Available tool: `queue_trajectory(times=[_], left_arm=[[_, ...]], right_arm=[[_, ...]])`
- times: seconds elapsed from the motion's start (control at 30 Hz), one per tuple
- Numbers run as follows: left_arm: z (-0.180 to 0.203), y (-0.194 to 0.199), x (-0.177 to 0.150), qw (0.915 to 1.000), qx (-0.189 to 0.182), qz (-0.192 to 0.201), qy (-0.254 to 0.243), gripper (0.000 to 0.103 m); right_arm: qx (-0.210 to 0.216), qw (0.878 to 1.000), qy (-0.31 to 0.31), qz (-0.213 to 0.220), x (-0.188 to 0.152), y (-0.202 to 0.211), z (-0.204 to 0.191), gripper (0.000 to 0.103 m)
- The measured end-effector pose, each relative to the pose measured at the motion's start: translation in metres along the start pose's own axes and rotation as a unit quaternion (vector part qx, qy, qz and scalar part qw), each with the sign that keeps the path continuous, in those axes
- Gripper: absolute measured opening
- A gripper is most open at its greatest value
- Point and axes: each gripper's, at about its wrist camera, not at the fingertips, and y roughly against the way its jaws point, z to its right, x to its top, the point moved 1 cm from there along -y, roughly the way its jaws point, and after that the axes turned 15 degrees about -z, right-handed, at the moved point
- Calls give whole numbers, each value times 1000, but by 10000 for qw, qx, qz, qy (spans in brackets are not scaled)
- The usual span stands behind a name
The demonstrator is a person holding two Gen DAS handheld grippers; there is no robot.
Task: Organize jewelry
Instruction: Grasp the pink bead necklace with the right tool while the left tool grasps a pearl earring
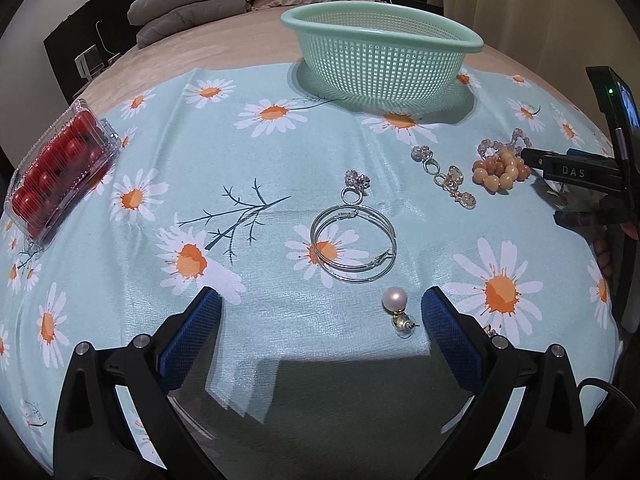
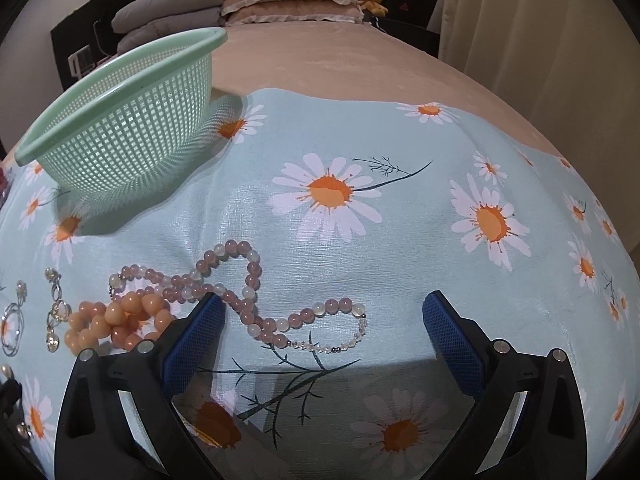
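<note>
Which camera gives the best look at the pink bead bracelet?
The right wrist view. There the pink bead bracelet lies looped across the cloth just ahead of the open right gripper, nearly all of it visible. The left wrist view shows only a small part at the far right, behind the orange beads.

black claws (image 1: 320, 312) with blue mesh pads (image 2: 452, 344), silver screws, perhaps "das" lettering

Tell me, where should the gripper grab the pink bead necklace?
Probably the middle strand of the pink bead necklace, from straight above. It lies flat in loops beside the left pad of the open right gripper, clear of the orange beads.
</note>
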Motion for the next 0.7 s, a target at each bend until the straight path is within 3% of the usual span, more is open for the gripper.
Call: queue_trajectory(times=[0.13,0.2,0.23,0.27,0.3,0.47,0.5,0.53,0.7], left_arm=[[3,3,-3,9999,15,48,-114,95],[8,6,-5,9997,-50,69,-231,83],[11,8,-7,9994,-105,83,-315,78],[15,10,-8,9990,-152,98,-411,67],[19,12,-9,9984,-211,105,-515,55],[25,15,-11,9968,-490,-24,-631,21],[24,15,-12,9966,-550,-69,-614,13],[23,16,-12,9963,-612,-104,-597,11],[19,17,-13,9960,-706,-182,-518,11]], right_arm=[[41,10000,31,79,0,-1,2,96],[93,9998,122,105,2,-1,-3,92],[125,9996,211,134,2,1,-5,85],[184,9991,340,184,1,3,-9,72],[201,9983,504,224,-1,5,-15,65],[535,9935,981,222,-8,11,-32,11],[553,9934,985,213,-9,12,-32,11],[607,9932,978,196,-10,12,-31,11],[1060,9905,874,70,-22,21,-24,11]])
